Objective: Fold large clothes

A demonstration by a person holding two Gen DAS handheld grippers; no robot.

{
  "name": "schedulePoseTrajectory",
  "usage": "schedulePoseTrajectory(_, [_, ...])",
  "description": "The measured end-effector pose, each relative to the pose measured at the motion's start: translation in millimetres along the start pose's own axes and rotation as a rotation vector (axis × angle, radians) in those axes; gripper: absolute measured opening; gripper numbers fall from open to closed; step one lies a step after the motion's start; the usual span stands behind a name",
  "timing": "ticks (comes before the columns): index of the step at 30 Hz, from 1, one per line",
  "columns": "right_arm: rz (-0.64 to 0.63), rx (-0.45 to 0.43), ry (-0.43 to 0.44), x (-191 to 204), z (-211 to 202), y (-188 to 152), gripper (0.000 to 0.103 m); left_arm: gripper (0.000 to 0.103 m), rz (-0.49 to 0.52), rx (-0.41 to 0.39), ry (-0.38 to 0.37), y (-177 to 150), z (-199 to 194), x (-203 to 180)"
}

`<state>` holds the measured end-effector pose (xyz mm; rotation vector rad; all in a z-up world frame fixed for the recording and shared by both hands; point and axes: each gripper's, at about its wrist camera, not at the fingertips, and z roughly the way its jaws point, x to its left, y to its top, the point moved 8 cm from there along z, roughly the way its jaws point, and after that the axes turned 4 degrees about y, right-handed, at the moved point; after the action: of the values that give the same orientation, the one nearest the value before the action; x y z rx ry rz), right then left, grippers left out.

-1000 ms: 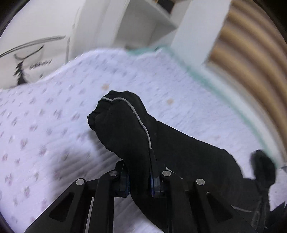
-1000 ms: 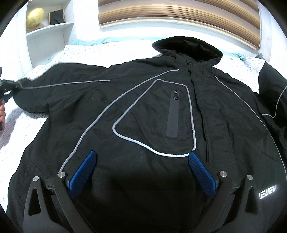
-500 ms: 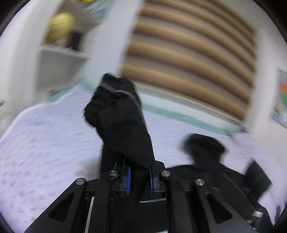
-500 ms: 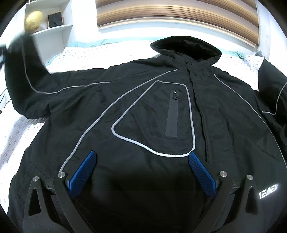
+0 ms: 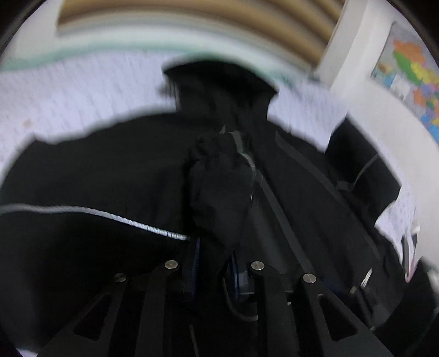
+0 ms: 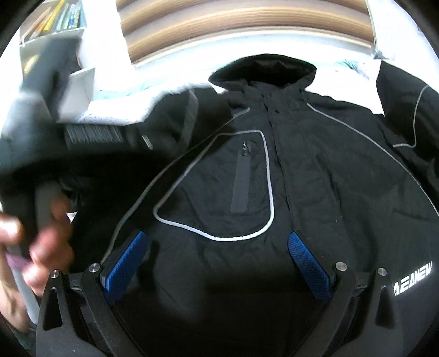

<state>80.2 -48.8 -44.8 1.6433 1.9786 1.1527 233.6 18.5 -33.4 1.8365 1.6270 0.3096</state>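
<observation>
Left hand-held gripper (image 5: 214,261): pinched tight on the sleeve cuff (image 5: 219,175), middle of frame | right hand-held gripper (image 6: 216,263): wide open, holds nothing | black hooded jacket (image 6: 274,192): flat on the bed (image 5: 68,90) | tip: lay sleeve straight across the chest, smooth, then let go.

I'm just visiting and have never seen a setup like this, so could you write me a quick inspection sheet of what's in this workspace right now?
Surface: bed with a white dotted sheet.
Job's things: black hooded jacket lying face up, hood at the far end; its sleeve cuff is raised over the chest.
Clutter: nothing seen.
Grippers: left tongs shut on the sleeve cuff; right tongs open over the jacket's lower front, holding nothing. The person's hand grips the left tool, blurred.
Cables: nothing seen.
Surroundings: wooden slatted headboard, white shelf with books, colourful map on the wall.
</observation>
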Motion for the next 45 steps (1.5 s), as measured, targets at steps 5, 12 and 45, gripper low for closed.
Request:
schedulePoseTrajectory(5, [0.01, -0.005, -0.007, 0, -9, 1, 0.103, 0.035, -0.065, -0.003, -0.098, 1, -26, 0])
schedulePoseTrajectory(12, [0.136, 0.054, 0.039, -20, -35, 14, 0.103, 0.056, -0.219, -0.07, -0.42, -8, -97, 0])
schedulePoseTrajectory(45, [-0.1, -0.109, -0.264, -131, -83, 180, 0.032, 0.056, -0.103, -0.134, 0.032, 22, -87, 18])
